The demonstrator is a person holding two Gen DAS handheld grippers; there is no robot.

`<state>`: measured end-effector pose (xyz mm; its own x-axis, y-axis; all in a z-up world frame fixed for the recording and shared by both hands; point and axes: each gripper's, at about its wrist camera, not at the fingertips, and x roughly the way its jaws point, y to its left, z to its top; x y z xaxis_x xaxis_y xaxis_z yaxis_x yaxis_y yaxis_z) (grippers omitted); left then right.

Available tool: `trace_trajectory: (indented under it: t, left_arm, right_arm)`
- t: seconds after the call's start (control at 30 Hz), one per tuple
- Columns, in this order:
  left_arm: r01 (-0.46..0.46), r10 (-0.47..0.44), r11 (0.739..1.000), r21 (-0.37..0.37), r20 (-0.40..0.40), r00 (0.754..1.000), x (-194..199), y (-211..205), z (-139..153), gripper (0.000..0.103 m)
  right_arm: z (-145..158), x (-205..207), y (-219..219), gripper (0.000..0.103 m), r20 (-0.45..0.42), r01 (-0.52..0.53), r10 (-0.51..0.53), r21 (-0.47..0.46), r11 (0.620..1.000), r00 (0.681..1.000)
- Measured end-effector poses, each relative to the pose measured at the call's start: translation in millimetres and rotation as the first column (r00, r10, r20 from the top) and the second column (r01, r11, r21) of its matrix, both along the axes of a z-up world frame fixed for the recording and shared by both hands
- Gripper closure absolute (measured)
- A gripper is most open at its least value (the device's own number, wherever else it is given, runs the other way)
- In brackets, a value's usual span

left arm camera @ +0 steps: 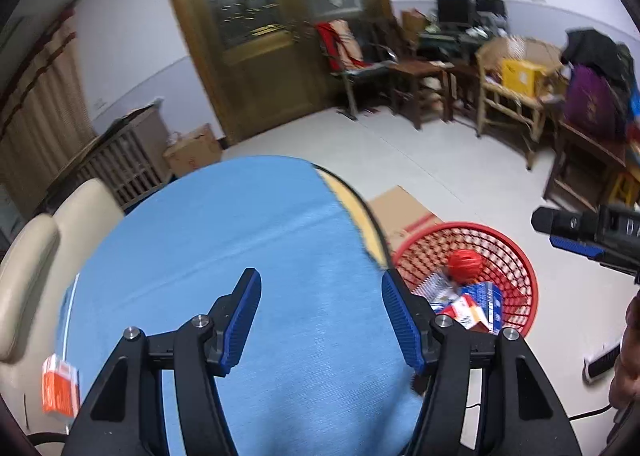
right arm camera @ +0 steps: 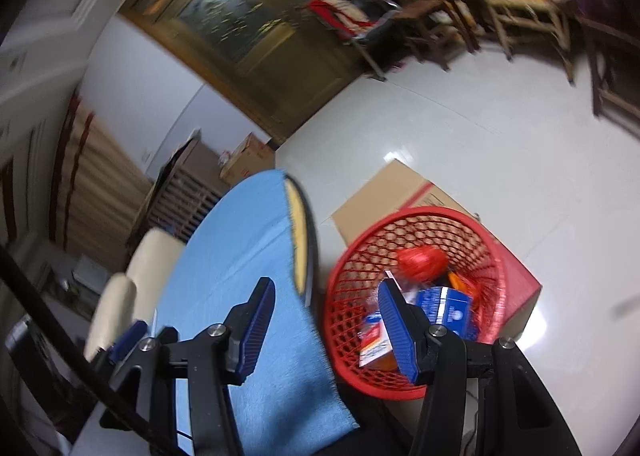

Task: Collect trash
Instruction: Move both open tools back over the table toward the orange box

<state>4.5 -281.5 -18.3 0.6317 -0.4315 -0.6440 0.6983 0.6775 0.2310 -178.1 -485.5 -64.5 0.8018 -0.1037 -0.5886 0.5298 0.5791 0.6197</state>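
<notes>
We see the left claw (left arm camera: 321, 322) as black angular linkage arms with silver round screw heads at the pivots and blue ribbed pads on both fingers. The right claw (right arm camera: 327, 330) matches it, and a black cable crosses its near left corner.

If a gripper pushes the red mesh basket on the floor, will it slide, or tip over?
The red mesh basket looks like thin openwork plastic, so probably light and likely to slide on the glossy floor. It widens upward, so a push at the rim might tip it. The cardboard box behind it may stop it.
</notes>
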Motion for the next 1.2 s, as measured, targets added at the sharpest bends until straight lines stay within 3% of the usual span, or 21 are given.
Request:
trace_trajectory:
  t: [0.17, 0.23, 0.37, 0.63, 0.9, 1.2]
  left_arm:
    - [-0.107, 0.108, 0.993, -0.056, 0.021, 0.994, 16, 53, 20, 0.037]
    - [-0.159, 0.162, 0.984, -0.078, 0.037, 0.986, 21, 76, 28, 0.028]
    - [-0.261, 0.274, 0.956, -0.132, 0.093, 0.957, 28, 126, 47, 0.026]
    - [-0.373, 0.397, 0.911, -0.174, 0.124, 0.910, 25, 192, 67, 0.026]
    - [-0.423, 0.448, 0.886, -0.189, 0.116, 0.887, 18, 234, 70, 0.026]
    - [-0.466, 0.494, 0.860, -0.206, 0.110, 0.863, 15, 262, 73, 0.025]
  right_arm:
    - [28, 28, 51, 0.042, -0.003, -0.105, 0.105, -0.116, 0.988, 0.994]
    - [40, 40, 74, 0.042, 0.000, -0.149, 0.151, -0.158, 0.976, 0.988]
    - [60, 63, 118, 0.041, 0.014, -0.236, 0.245, -0.219, 0.947, 0.969]
    - [90, 87, 203, 0.038, 0.025, -0.366, 0.397, -0.339, 0.867, 0.918]
    - [106, 91, 268, 0.038, -0.020, -0.400, 0.441, -0.460, 0.793, 0.897]
    - [103, 98, 294, 0.038, -0.072, -0.421, 0.443, -0.474, 0.773, 0.894]
